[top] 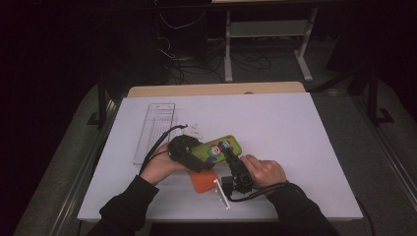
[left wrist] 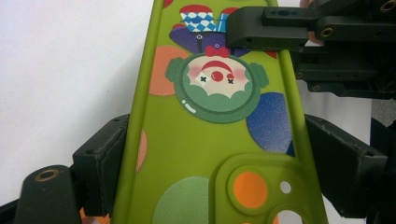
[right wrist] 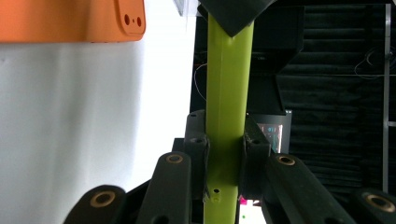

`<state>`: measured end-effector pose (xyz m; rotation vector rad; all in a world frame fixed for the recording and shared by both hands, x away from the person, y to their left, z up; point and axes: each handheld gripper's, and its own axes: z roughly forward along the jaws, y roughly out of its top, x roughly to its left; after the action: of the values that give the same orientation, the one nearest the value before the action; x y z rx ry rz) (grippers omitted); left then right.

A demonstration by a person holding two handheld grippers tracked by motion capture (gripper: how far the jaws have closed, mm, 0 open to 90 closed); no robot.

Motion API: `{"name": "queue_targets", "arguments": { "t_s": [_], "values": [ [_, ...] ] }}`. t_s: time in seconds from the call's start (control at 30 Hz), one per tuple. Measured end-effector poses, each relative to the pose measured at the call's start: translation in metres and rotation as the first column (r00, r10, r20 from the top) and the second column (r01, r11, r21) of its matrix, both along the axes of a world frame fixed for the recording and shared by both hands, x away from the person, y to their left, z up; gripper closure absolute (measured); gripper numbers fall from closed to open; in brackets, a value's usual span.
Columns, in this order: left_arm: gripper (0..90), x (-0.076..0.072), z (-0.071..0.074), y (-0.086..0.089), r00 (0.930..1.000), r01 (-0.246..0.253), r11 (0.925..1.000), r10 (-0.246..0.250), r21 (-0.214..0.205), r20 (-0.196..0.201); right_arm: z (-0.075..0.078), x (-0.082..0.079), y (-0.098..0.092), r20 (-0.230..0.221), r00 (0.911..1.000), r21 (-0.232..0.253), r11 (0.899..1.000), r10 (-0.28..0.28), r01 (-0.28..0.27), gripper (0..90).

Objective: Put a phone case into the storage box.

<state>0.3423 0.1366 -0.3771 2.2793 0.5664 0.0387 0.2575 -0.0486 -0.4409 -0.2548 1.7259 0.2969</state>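
Overhead, both hands meet near the middle of the white table (top: 295, 128), sharing one green phone case (top: 216, 147) printed with a clown. The left gripper (top: 189, 156) holds the case's near-left end, hand curled beneath it and forearm coming in from the lower left. The right gripper (top: 230, 153) bites the case's long edge from the near side, its hand gripped round the body, wrist bent inward. An orange phone case (top: 202, 182) lies on the table just under the pair, and a clear plastic tray (top: 153, 130) sits well apart to the left.

Looking along the left gripper (left wrist: 205, 154), its jaws stand wide yet clamp the green phone case (left wrist: 210, 140) across its full width, pads pressed on both side rims near the camera cut-out. The right gripper (left wrist: 261, 28) pinches the far edge.

From the right gripper (right wrist: 224, 149), its jaws have come together on the thin edge of the green phone case (right wrist: 226, 93), which stands up on edge between the pads; the orange phone case (right wrist: 70, 21) shows at upper left.

My worry is the soft case: squeezed across its width, it could bow and pop free of the left pads. Should the hands pull unevenly, the narrow edge grip could slip or twist the rim, dropping the case onto the orange one.
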Motion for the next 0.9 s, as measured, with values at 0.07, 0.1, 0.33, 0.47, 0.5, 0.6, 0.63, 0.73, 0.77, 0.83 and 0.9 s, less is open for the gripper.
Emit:
{"name": "queue_targets", "arguments": {
  "t_s": [0.07, 0.1, 0.33, 0.47, 0.5, 0.6, 0.63, 0.73, 0.77, 0.83, 0.9],
  "values": [
    [13.9, -0.001, 0.000, 0.000, 0.9999, -0.001, 1.0000, 0.001, -0.010, 0.013, -0.001, 0.001, 0.000, 0.015, 0.9999, 0.013, 1.000, 0.006, -0.006, 75.7],
    [13.1, -0.001, 0.000, 0.001, 1.0000, 0.003, 0.9999, -0.003, -0.011, 0.010, -0.001, 0.001, -0.001, 0.017, 0.9998, 0.017, 1.000, 0.003, -0.004, 75.8],
    [0.0, -0.001, 0.002, 0.005, 0.9993, 0.015, 0.9992, -0.014, -0.037, 0.036, 0.000, 0.002, -0.002, 0.002, 0.9999, 0.022, 1.000, -0.011, 0.011, 75.8],
    [0.0, -0.001, 0.003, 0.008, 0.9989, 0.019, 0.9983, -0.017, -0.054, 0.044, 0.002, 0.004, -0.004, 0.000, 0.9999, 0.028, 1.000, -0.013, 0.013, 75.8],
    [0.0, 0.000, 0.003, 0.010, 0.9983, 0.033, 0.9986, -0.031, -0.042, 0.048, 0.002, 0.005, -0.005, -0.002, 0.9999, 0.034, 0.999, -0.016, 0.016, 75.8],
    [0.0, 0.001, 0.004, 0.012, 0.9976, 0.045, 0.9984, -0.043, -0.033, 0.055, 0.004, 0.007, -0.008, -0.040, 0.9986, 0.069, 0.997, -0.033, 0.036, 75.8],
    [0.0, 0.000, 0.003, 0.012, 0.9984, 0.032, 0.9981, -0.029, -0.053, 0.048, 0.006, 0.007, -0.009, -0.072, 0.9965, 0.085, 0.995, -0.042, 0.048, 75.8],
    [0.0, 0.001, 0.004, 0.014, 0.9979, 0.033, 0.9981, -0.030, -0.052, 0.057, 0.009, 0.011, -0.014, -0.109, 0.9926, 0.147, 0.987, -0.053, 0.069, 75.8],
    [0.0, 0.001, 0.004, 0.014, 0.9978, 0.033, 0.9981, -0.030, -0.051, 0.059, 0.010, 0.012, -0.016, -0.124, 0.9907, 0.173, 0.982, -0.055, 0.076, 75.8],
    [0.0, 0.001, 0.004, 0.014, 0.9974, 0.033, 0.9985, -0.030, -0.044, 0.065, 0.012, 0.014, -0.020, -0.203, 0.9771, 0.191, 0.976, -0.064, 0.103, 75.8],
    [0.0, 0.001, 0.004, 0.013, 0.9972, 0.027, 0.9986, -0.024, -0.046, 0.070, 0.017, 0.018, -0.024, -0.264, 0.9630, 0.240, 0.963, -0.057, 0.122, 75.8]
  ]
}}
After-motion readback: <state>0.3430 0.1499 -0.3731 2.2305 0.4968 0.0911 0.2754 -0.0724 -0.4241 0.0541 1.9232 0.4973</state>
